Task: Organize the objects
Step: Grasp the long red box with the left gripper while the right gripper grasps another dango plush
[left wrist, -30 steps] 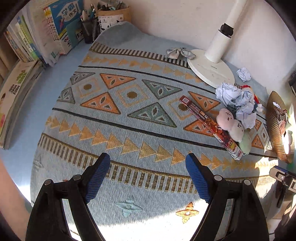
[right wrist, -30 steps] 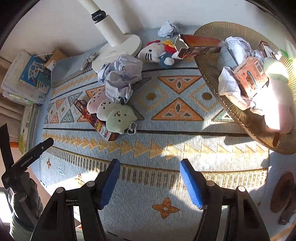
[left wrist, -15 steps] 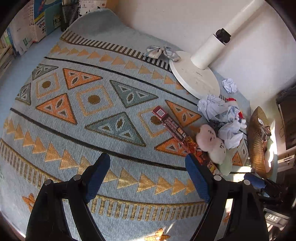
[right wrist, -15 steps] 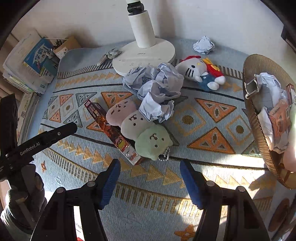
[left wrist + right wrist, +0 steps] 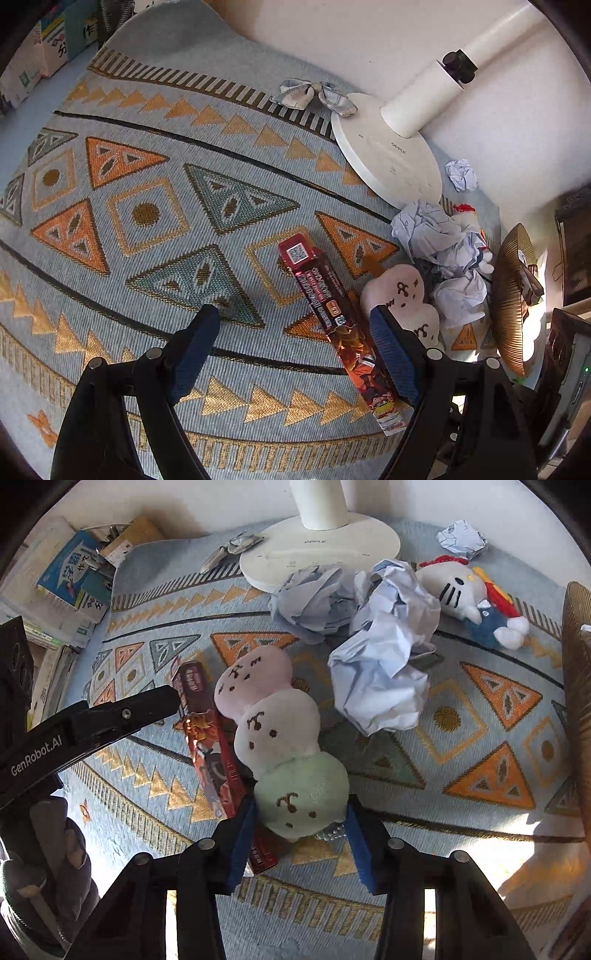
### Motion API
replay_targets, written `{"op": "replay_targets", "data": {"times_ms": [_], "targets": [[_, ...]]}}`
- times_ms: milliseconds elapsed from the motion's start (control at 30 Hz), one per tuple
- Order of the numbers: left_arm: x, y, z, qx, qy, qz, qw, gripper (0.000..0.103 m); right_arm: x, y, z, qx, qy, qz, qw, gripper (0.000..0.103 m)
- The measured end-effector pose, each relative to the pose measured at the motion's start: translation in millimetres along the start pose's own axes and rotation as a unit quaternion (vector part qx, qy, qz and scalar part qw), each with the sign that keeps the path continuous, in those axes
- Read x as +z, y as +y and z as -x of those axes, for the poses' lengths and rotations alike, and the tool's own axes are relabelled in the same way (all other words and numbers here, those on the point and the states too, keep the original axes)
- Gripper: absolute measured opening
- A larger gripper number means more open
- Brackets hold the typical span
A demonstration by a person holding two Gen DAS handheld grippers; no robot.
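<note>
Your right gripper [image 5: 299, 830] has dropped from above the rug [image 5: 480, 716] to bracket the green end of the plush toy [image 5: 295, 794], its fingers narrowed but not yet clamped. Your left gripper [image 5: 291, 347], wide apart, has closed on the red box [image 5: 332, 314]. Only the right view shows the cat doll [image 5: 461, 590] clearly.

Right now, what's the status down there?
Left gripper open above red box. Right gripper open around three-ball plush, green end. Crumpled paper beside.
</note>
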State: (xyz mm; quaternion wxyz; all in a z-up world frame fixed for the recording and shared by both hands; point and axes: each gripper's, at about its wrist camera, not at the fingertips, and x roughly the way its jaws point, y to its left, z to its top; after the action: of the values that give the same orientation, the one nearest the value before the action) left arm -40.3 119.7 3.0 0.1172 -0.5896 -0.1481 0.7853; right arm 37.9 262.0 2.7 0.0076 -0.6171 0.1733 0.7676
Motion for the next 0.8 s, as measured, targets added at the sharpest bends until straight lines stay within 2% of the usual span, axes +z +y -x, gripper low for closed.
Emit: {"op": "replay_targets", "data": {"times_ms": [100,167,233,333,433,500,600,667,733,800], "targets": [[-8,17,12,0.002,0.0,0.004,1.0,0.082,-21,20,0,0.057,0.01,-0.022,0.998,0.043],[-14,22,18,0.01,-0.001,-0.009,0.9999,0.082,-33,34,3,0.067,0.008,-0.024,0.997,0.043],[-20,19,21,0.0,0.006,-0.038,0.9993,0.082,-39,38,8,0.062,-0.001,-0.037,0.997,0.043],[-34,8,25,0.024,0.001,-0.079,0.9966,0.082,-43,25,16,0.004,-0.021,-0.057,0.998,0.043],[-47,11,25,0.048,0.004,-0.071,0.9963,0.082,-46,3,21,-0.031,-0.018,-0.084,0.996,0.043],[-54,15,18,0.052,0.019,-0.051,0.9971,0.082,-53,-10,23,-0.026,-0.012,-0.094,0.995,0.044],[-59,6,14,0.062,0.009,-0.076,0.9951,0.082,-65,-18,15,-0.002,0.013,-0.107,0.994,0.049],[-62,-2,12,0.08,0.009,-0.104,0.9913,0.076,-68,-18,16,0.009,0.013,-0.105,0.994,0.054],[-64,-5,14,0.08,0.01,-0.139,0.9871,0.042,-66,-14,18,0.022,0.021,-0.09,0.995,0.055],[-62,1,19,0.055,0.029,-0.158,0.9855,0.032,-65,-12,21,0.016,0.027,-0.076,0.997,0.061]]}}
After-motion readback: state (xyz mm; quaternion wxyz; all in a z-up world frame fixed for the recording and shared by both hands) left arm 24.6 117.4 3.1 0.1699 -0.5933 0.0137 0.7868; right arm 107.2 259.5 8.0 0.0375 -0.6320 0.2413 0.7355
